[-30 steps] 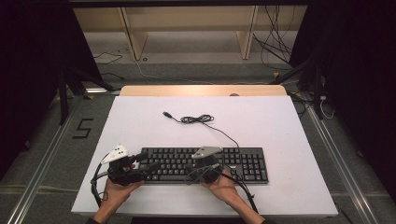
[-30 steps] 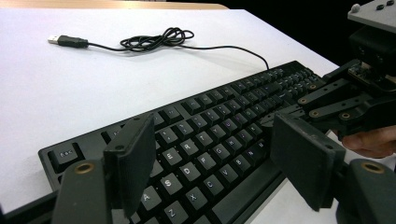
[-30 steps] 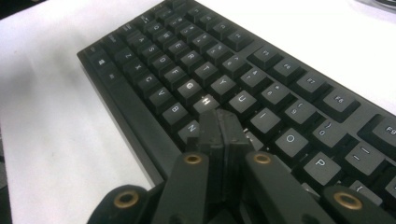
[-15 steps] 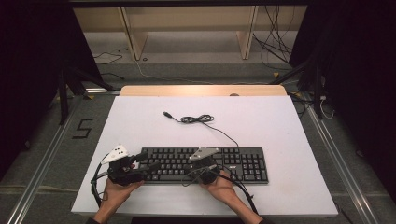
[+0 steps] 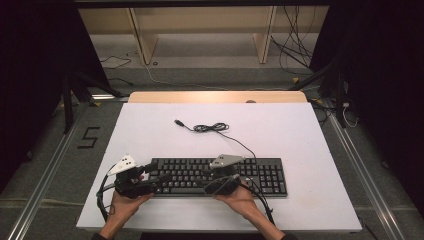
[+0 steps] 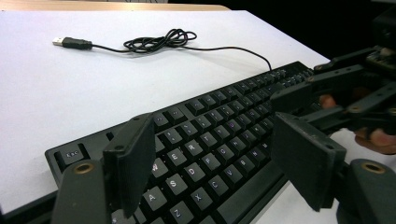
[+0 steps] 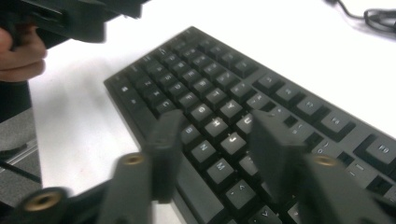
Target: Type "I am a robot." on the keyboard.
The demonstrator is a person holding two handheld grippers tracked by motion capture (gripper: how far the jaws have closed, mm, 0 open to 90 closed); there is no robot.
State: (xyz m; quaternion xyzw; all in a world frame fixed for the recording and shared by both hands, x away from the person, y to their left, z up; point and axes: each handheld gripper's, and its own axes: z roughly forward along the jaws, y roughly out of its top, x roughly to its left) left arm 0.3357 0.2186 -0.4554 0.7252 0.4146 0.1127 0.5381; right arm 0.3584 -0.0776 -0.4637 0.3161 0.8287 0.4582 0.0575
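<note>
Keyboard (image 5: 220,176): lower centre of bench (image 5: 300,135), long axis left–right; left tongs (image 5: 159,178) released over its left end, right tongs (image 5: 209,175), jaws just parted and empty, over its middle.

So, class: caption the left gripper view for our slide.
Open left gripper poised above a black keyboard; its cable lies coiled beyond.

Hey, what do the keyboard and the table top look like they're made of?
The keyboard looks like black moulded plastic with a matt finish: its keycaps give only a dull sheen and carry printed white legends. The table top reads as a smooth white matt board, perhaps laminate, with soft reflections and no grain; the strip along its far edge looks like pale wood, though that stays a guess.
</note>
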